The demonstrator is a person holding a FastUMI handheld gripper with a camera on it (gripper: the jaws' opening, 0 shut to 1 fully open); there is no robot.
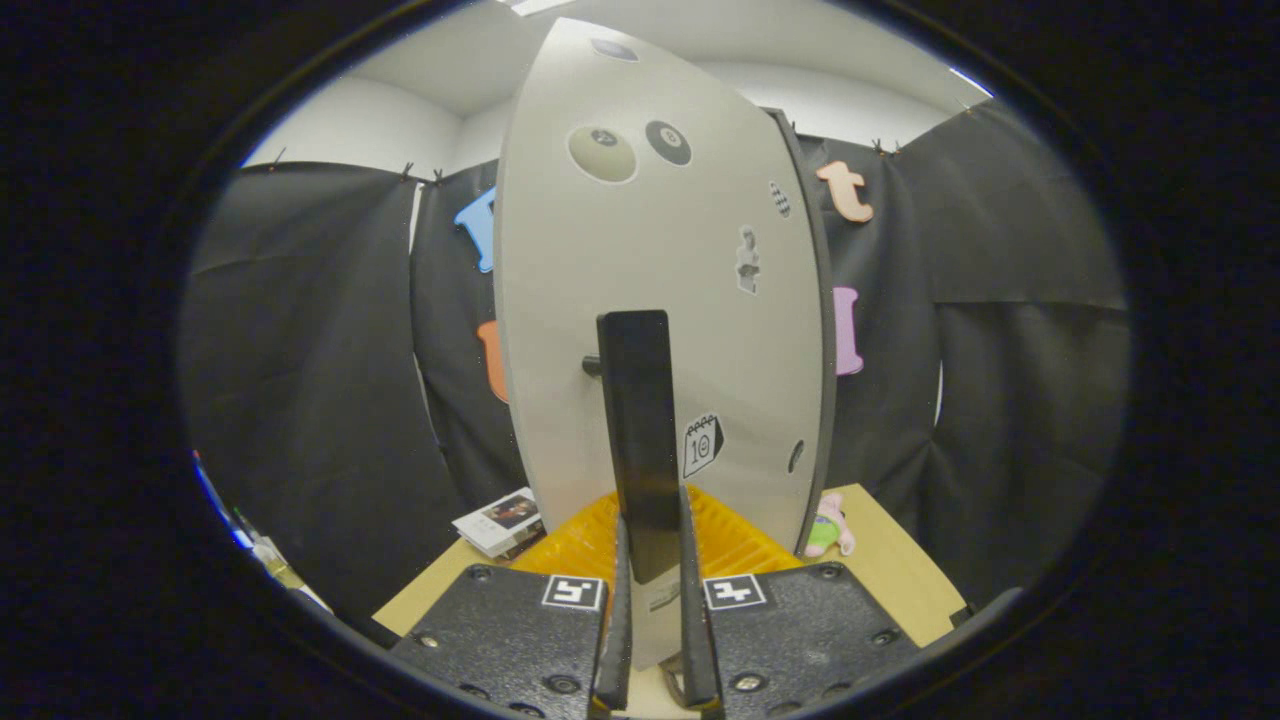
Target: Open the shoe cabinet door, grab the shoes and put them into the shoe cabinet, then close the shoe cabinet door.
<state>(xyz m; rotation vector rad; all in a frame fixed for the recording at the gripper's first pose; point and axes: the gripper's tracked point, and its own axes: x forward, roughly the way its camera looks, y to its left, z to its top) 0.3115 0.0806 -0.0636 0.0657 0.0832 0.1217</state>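
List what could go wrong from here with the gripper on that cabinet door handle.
1. The gripper has its fingers closed on the lower end of the black handle of the shoe cabinet door; gripping so near the end, it may slip off during the pull.
2. The yellow tray sits at the door's foot, so the swinging door might scrape or push it.
3. The small plush toy lies beside the door's edge and could be knocked.
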